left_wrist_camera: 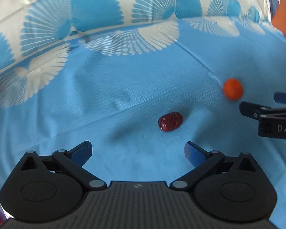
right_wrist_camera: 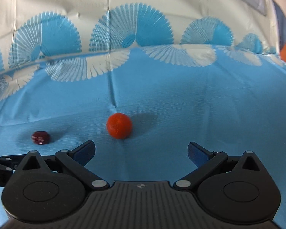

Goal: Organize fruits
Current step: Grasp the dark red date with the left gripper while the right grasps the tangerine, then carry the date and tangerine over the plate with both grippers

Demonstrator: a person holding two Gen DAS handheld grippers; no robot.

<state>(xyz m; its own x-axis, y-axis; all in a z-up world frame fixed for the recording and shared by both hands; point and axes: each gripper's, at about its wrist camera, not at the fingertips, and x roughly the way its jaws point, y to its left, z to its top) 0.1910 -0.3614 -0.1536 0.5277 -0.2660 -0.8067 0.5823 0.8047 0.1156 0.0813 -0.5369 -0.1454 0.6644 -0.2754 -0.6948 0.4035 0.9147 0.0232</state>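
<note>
Your left gripper (left_wrist_camera: 138, 153) is spread wide and holds nothing; its blue-padded fingers hang over a ribbed blue cloth (left_wrist_camera: 124, 105). Just ahead lies a wrinkled, dark red oval date (left_wrist_camera: 170, 122), touching neither finger. Your right gripper (right_wrist_camera: 142, 153) is equally wide and empty. A smooth, round orange fruit (right_wrist_camera: 119, 126) sits just beyond its fingertips. Farther off, the cloth shows white fan patterns.

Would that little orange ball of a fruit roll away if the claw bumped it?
Probably. The orange fruit looks nearly round and sits free on the smooth blue cloth, so a nudge would likely send it rolling. The open right gripper could likely close around it. It is probably light, being small.
</note>
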